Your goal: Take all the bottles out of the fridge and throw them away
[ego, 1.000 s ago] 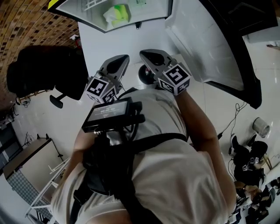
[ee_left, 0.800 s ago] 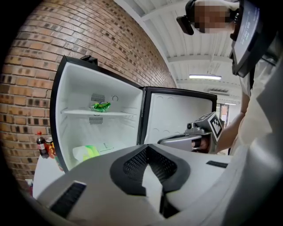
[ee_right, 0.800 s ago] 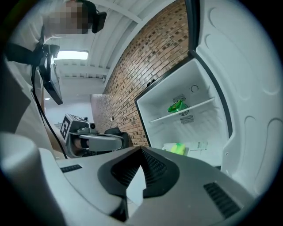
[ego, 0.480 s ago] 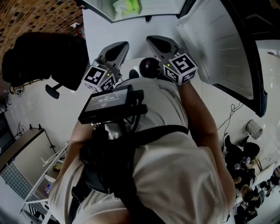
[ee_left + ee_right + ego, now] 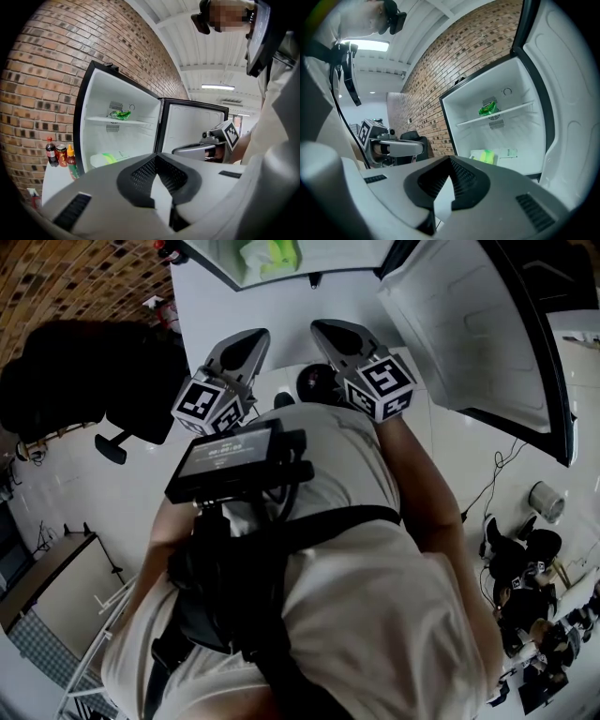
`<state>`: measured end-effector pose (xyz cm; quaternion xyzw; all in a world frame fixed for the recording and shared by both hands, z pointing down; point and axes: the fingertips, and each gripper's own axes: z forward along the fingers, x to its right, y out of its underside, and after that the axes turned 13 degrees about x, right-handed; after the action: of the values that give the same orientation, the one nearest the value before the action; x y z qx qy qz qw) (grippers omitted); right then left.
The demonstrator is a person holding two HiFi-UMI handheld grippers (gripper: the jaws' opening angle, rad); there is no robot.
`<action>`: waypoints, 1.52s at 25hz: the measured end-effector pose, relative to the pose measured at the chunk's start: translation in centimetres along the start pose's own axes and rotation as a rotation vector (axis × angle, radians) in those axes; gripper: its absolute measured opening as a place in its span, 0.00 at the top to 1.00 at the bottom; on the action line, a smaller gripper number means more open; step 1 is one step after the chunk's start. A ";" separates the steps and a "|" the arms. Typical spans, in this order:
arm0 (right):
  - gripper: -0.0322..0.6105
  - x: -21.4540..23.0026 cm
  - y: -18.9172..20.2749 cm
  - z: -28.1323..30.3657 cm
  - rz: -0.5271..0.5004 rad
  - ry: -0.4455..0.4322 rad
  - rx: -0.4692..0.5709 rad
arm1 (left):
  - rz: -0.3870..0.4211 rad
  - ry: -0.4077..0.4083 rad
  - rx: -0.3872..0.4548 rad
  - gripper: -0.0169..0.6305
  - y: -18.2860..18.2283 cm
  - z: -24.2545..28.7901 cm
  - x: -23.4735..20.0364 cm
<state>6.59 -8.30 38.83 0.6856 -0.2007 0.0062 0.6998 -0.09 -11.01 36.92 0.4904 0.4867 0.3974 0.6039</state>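
**A:** Where are the bottles?

**B:** Outside the fridge (image 5: 96, 105), on its left as the left gripper view shows it. A dark soda bottle (image 5: 50, 152) with a red cap, a can (image 5: 61, 155) and a red sauce bottle (image 5: 71, 161) with a yellow cap stand close together on a white ledge (image 5: 55, 182) against the brick wall (image 5: 42, 70). The sauce bottle is just beside the fridge's outer wall.

**A:** And inside?

**B:** A green packet (image 5: 120, 114) lies on the shelf (image 5: 138, 122). Below it a white-and-green pack (image 5: 105, 159) lies on the fridge's bottom. The door (image 5: 469, 324) is swung wide open to the right.

**A:** What are the claws doing?

**B:** The person (image 5: 375, 615) holds both at chest height, side by side but apart, pointing at the fridge. The left gripper (image 5: 157, 159) has its jaws together, with nothing between them. The right gripper (image 5: 450, 161) is the same, closed and empty.

**A:** Anything else nearby?

**B:** A black office chair (image 5: 84, 371) stands to the left. A round black thing (image 5: 317, 382) sits on the floor between the two claws. I can't tell what it is.
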 end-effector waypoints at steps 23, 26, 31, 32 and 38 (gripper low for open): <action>0.94 0.6 0.4 2.0 -0.033 -0.068 -0.043 | 0.017 -0.079 -0.011 0.97 -1.0 -0.2 -1.2; 0.92 1.3 0.4 2.8 -0.029 -0.088 -0.056 | 0.019 -0.111 -0.015 0.97 -1.1 -0.6 -1.5; 0.91 3.9 1.6 4.8 -0.109 -0.113 -0.148 | 0.022 -0.156 -0.018 0.97 -1.7 -0.8 -1.5; 0.90 4.8 1.9 5.5 -0.156 -0.110 -0.173 | 0.024 -0.158 -0.026 0.97 -1.8 -0.7 -1.6; 0.70 10.7 4.2 9.9 -0.470 -0.116 -0.373 | 0.019 -0.215 -0.032 0.97 -2.1 -0.4 -1.9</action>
<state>12.53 -20.47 45.79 0.5722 -0.0740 -0.2321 0.7831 -0.92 -13.19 35.18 0.5248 0.4081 0.3561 0.6566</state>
